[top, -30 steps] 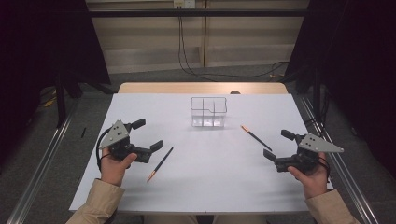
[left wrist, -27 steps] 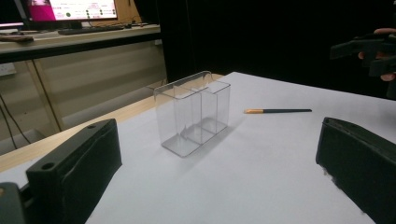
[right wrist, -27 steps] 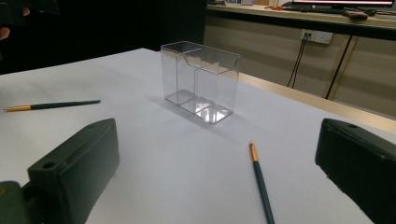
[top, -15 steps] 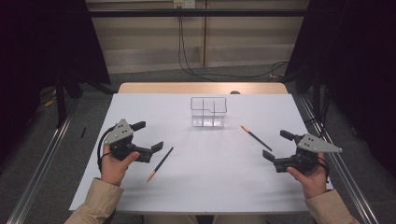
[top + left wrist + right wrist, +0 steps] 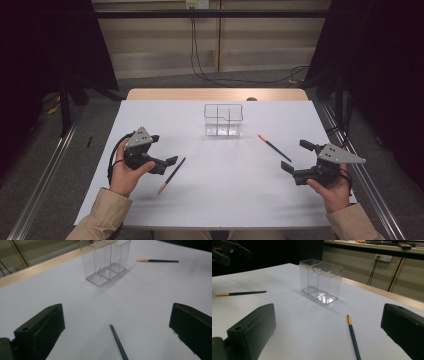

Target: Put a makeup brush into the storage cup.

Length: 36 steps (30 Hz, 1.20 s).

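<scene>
While both hands hang just over the white table (image 5: 220, 190), here's how it looks from where I'm standing:

Left gripper (image 5: 161, 150): jaws spread wide, nothing between them, aimed at the near pencil.

Right gripper (image 5: 296, 161): same deal, jaws wide apart and empty, pointed toward the other pencil.

Left pencil (image 5: 171, 175): lying flat on the table just beside the left gripper's lower jaw, not touching as far as I can tell. In the left gripper view its dark shaft (image 5: 118, 342) runs up between the two jaws.

Right pencil (image 5: 274, 147): flat on the table, between the right gripper and the clear box, orange end toward the box. In the right gripper view (image 5: 353, 336) it sits a bit right of centre between the jaws.

Clear box (image 5: 223, 120): upright, divided into compartments, empty, near the far middle of the table. Probably where the pencils go, my guess.

How they'd handle: light, stiff, thin, round-ish, so likely to roll or skid on that smooth sheet. The box looks light too and could tip if bumped.

Where to grab: I'd pinch across the shaft near the middle, jaws square to it.
</scene>
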Available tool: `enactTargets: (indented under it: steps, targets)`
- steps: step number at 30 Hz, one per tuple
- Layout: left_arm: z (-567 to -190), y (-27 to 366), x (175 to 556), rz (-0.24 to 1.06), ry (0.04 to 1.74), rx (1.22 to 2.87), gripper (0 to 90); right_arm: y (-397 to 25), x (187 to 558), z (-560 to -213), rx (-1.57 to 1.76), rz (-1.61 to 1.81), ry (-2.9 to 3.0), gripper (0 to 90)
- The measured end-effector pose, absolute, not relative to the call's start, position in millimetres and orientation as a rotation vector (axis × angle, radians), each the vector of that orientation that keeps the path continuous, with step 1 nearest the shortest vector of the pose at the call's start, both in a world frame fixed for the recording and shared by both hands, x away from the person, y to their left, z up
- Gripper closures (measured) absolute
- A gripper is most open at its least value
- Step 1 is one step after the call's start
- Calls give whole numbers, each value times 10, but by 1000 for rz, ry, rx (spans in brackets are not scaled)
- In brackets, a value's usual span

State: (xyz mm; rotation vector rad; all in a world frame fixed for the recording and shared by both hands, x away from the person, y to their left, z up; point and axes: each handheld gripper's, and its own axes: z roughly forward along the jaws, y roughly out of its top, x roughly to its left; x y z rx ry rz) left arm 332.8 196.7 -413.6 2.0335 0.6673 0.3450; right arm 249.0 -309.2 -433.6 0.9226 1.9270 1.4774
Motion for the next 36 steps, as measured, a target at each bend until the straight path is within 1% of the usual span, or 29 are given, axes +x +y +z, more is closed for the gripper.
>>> enactTargets:
  steps: [11,26,36]
  targets:
    - [-4115,1939,3355,289,710,2155,0,-3088,2489,-4335,922,1477,1930,0]
    - [-4144,1871,3422,189,759,2365,0,-3087,2495,-4341,925,1477,1932,0]
    - [-4164,1823,3440,118,801,2441,0,-3085,2496,-4342,924,1478,1932,0]
